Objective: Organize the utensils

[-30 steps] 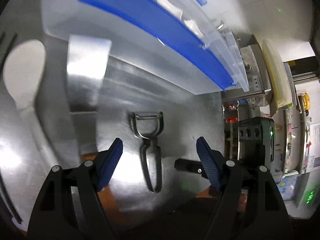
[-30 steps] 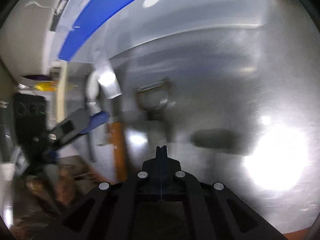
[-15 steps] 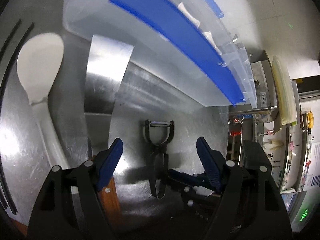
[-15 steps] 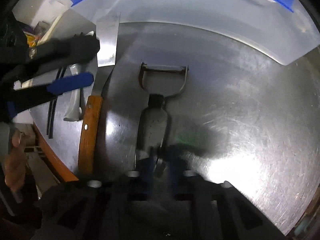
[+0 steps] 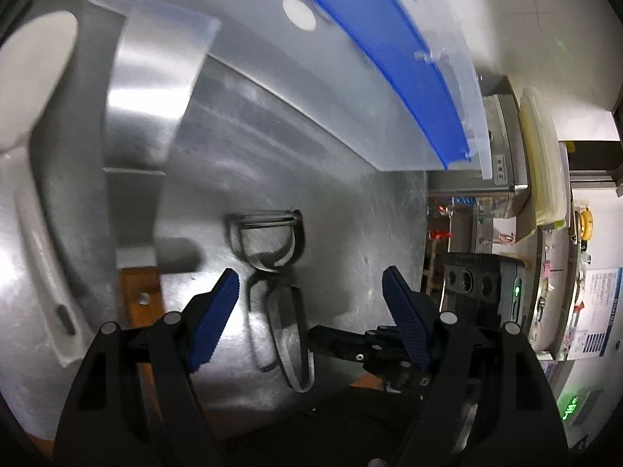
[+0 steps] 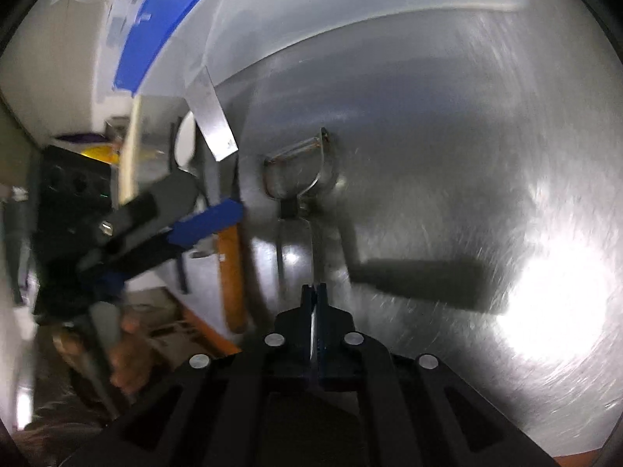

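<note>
Left wrist view. The left tongs (image 5: pixel 307 292) are seen spread wide with nothing between the blue pads, poised over a metal peeler (image 5: pixel 274 295) that lies on the steel surface (image 5: pixel 350 202). The peeler is placed toward the middle of the surface, its bladed head turned to the far edge, where a clear bin with a blue rim (image 5: pixel 370 78) stands, and its looped handle turned to the near edge. A cleaver (image 5: pixel 152 116) with a wooden handle lies just beside it on the left, and a white spoon (image 5: pixel 31 116) lies beyond that, by the left edge. The right tongs (image 5: pixel 342 344) are seen entering low from the right, their tip at the peeler's handle.

Right wrist view. The right tongs (image 6: pixel 315 292) are shown closed; the handle end of the peeler (image 6: pixel 298 210) meets their tip, but whether it is pinched cannot be told through the blur. The left tongs (image 6: pixel 187 214) are visible at the left, open.

Handling. The peeler is judged light, rigid and slippery, and it lies flat against the steel, so it is best taken across the wire-loop handle, well clear of the blade.
</note>
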The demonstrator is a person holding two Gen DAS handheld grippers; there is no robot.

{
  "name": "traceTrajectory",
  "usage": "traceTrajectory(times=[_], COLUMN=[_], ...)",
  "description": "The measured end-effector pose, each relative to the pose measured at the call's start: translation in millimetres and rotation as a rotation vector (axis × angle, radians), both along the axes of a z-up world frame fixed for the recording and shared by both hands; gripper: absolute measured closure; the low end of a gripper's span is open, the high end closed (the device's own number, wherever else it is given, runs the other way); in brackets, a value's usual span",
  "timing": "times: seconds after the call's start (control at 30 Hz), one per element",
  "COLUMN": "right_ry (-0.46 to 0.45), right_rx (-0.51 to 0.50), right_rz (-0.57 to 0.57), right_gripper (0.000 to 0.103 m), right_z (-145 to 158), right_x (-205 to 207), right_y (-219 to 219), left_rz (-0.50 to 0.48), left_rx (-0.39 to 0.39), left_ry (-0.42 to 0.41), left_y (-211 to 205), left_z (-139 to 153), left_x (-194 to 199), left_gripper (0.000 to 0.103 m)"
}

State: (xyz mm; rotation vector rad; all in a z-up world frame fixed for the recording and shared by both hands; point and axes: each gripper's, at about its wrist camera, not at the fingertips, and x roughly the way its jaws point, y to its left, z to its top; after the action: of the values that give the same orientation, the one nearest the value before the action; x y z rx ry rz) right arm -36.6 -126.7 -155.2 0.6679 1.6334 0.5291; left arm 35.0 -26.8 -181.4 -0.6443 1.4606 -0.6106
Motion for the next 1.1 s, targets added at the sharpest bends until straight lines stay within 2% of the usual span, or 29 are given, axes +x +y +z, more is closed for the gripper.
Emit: traceTrajectory(times=[0.07,0.17,0.23,0.27,0.33,0.37,0.53,0.57,0.6,0.7,0.93,1.03,1.1], right_ry=[0.012,-0.040,-0.083,-0.120,-0.171,-0.183,-0.232,-0.242,-0.244,-0.200,-0.024,0.004,0.014], right_rx=[0.017,-0.129,-0.142,-0.173,-0.228,-0.246,-0.385,-0.397,-0.414,-0.358,-0.086,-0.027,0.000], right_rz=[-0.012,0.017,0.032,0.053,0.102,0.122,0.239,0.256,0.257,0.199,0.028,-0.003,-0.013], right_gripper=[0.102,0.102,0.099,0.097,0.085,0.084,0.085,0.087,0.097,0.100,0.100,0.100,0.102], right_z=[-2,3,10,15,17,17,6,6,5,-2,-20,-23,-21], right_x=[0,0,-1,-1,-4,-3,-3,-2,-3,2,17,20,23], right_y=[-11,-14,-11,-5,10,15,38,39,38,20,-49,-73,-72], left_rz=[-0.013,-0.008,0.007,0.024,0.061,0.074,0.127,0.133,0.133,0.125,0.065,0.037,0.022], left_rx=[-0.002,0.024,0.032,0.041,0.055,0.058,0.059,0.056,0.052,0.029,-0.018,-0.029,-0.032], left_ry=[0.016,0.026,0.011,-0.005,-0.027,-0.032,-0.030,-0.023,-0.017,0.006,0.038,0.048,0.054], left_y=[-7,-10,-7,-3,6,10,28,29,30,28,12,4,-1], left_z=[-3,-6,-3,1,6,8,8,6,4,-1,-10,-12,-14], left_x=[-2,-4,-4,-3,-1,-1,-3,-5,-6,-9,-12,-14,-15], left_gripper=[0.031,0.031,0.031,0.031,0.031,0.031,0.031,0.031,0.031,0.031,0.031,0.031,0.031])
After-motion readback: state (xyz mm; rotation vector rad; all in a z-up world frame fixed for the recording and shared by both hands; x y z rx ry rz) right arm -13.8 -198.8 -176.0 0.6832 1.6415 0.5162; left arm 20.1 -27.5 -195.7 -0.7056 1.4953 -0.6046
